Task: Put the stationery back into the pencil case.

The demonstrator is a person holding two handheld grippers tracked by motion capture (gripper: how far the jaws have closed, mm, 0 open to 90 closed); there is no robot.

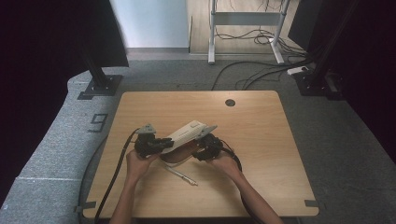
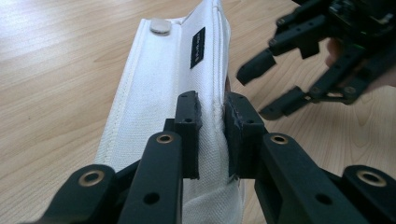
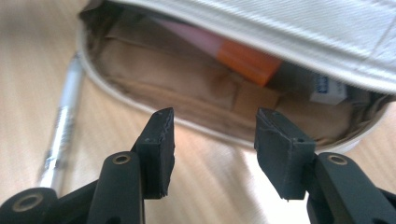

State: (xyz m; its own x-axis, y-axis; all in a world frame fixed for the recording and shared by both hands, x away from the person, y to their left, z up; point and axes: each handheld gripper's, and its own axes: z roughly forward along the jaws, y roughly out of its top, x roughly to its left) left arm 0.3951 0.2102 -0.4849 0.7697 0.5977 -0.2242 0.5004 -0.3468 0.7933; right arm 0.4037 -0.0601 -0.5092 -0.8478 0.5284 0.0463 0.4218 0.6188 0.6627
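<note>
High view: a white canvas zip pouch (image 1: 186, 132) is held lifted above the middle of the light wooden bench (image 1: 261, 140), between both tongs. Left tongs (image 2: 212, 126) are clenched on the pouch's top flap. Right tongs (image 3: 212, 140) are spread apart, just before the pouch's open tan-lined mouth, gripping nothing. A silver metal pen (image 1: 180, 173) lies on the bench beneath the pouch.

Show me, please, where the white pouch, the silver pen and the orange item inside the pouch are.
white pouch (image 2: 154, 88): left gripper view, its outer canvas flap.
silver pen (image 3: 63, 126): right gripper view, mid barrel.
orange item (image 3: 247, 60): right gripper view, its orange face inside the pouch.
</note>
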